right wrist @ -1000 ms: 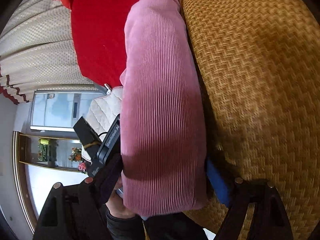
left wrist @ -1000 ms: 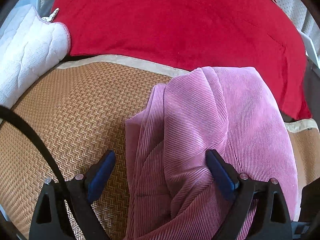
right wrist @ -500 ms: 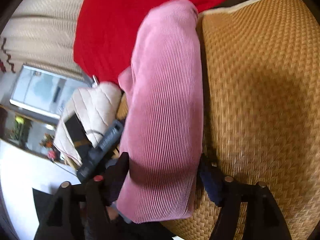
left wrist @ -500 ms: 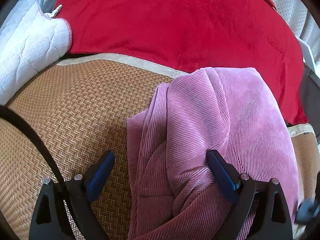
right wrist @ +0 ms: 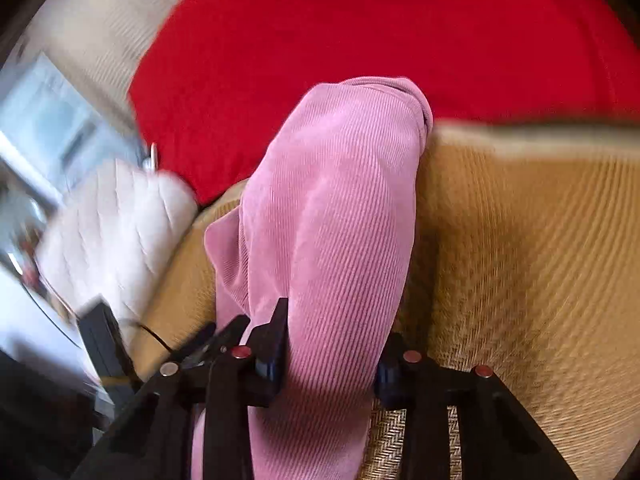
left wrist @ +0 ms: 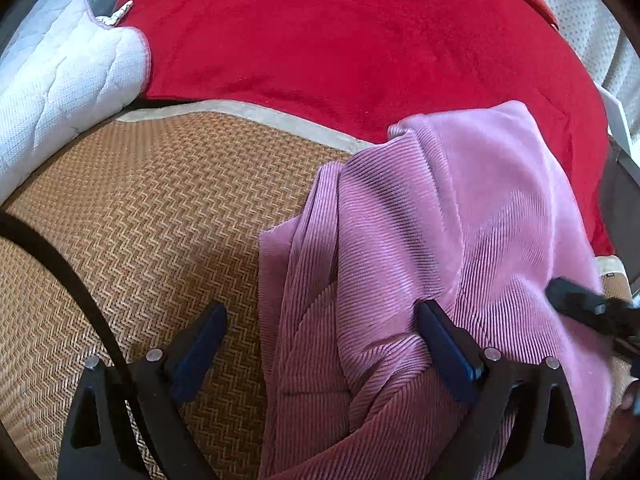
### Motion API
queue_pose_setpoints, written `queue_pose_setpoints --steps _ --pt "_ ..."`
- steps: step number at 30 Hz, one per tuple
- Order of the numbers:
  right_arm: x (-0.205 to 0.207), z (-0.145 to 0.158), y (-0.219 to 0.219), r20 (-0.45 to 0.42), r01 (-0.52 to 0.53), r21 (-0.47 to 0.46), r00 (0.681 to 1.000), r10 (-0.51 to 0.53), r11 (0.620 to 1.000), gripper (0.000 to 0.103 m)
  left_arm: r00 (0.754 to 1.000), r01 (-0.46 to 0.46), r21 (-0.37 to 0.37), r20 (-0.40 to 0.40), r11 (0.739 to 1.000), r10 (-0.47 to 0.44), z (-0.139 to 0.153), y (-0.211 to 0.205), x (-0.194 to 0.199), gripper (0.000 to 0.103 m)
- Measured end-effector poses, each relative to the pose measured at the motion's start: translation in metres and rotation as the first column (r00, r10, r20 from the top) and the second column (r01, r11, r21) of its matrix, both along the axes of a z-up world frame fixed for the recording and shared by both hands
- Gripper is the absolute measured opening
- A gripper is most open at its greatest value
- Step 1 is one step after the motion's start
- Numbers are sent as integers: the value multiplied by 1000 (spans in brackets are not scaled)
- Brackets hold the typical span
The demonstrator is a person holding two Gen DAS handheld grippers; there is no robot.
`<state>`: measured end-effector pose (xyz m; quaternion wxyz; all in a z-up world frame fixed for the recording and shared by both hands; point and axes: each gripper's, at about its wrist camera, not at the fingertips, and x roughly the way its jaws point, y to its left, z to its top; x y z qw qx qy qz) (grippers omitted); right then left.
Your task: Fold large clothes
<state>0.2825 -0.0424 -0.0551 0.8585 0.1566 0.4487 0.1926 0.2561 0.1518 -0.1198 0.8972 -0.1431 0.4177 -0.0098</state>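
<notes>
Garment: pink ribbed corduroy garment (left wrist: 432,264), bunched in soft folds on the mat, its far end at 12 o'clock reaching the red blanket
Mat: woven herringbone mat (left wrist: 152,216), tan, pale cloth border
Blanket: plush red blanket (left wrist: 340,36)
Pillow: quilted white pillow (left wrist: 60,92), 10 o'clock
Left gripper (left wrist: 320,356): jaws spread, nothing pinched; cloth lies between
Right gripper (right wrist: 332,360): jaws have just been closing, pads pinching a thick roll of the garment

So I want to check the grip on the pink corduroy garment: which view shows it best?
The right wrist view: the pink corduroy garment runs between the right gripper, whose jaws have just been closing onto it. The left wrist view shows its spread folds, with the left gripper open over its edge.
</notes>
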Motion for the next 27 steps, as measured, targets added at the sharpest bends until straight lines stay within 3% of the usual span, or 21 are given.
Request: queue_pose_setpoints --steps 1,3,4,5,9,11,15,17,19,22,24,27 --pt "7 -8 -5 -37 17 26 999 -16 1000 45 1000 -1 -12 -1 1000 1 -1 1 -2 97" --pt "17 -34 -33 -142 107 197 987 -80 974 71 1000 1 -13 2 1000 -1 0 -1 0 97" --pt "14 -41 -41 -176 120 297 982 -70 947 74 1000 1 -10 4 1000 -1 -1 -1 -1 97" --pt "8 -43 -45 -177 111 334 983 -53 936 75 1000 0 -11 4 1000 0 -1 -1 -1 97" --pt "-15 -46 -41 -182 79 394 983 -6 916 87 1000 -3 5 11 1000 3 0 -5 -3 97" --pt "-17 -56 -30 -207 55 360 978 23 931 87 1000 -3 11 12 1000 3 -2 -5 -3 97" --pt "-23 -42 1 -134 -30 145 990 50 989 54 1000 -3 -3 6 1000 3 2 -10 -3 97" --pt "-23 -32 16 -103 -44 72 993 52 996 54 1000 -5 10 7 1000 5 2 -12 -3 97" --pt "-18 -38 16 -127 -36 98 991 48 995 57 1000 -7 7 8 1000 7 6 -13 -6 97" --pt "-14 -49 -1 -145 1 218 989 32 976 69 1000 -5 -26 4 1000 5 11 -7 -7 96" --pt "-26 -51 0 -139 2 248 990 33 969 73 1000 -15 -85 12 996 16 23 5 -14 96" --pt "-29 -50 -23 -140 -4 290 989 47 957 78 994 -38 -199 92 979 57 44 32 -32 96"
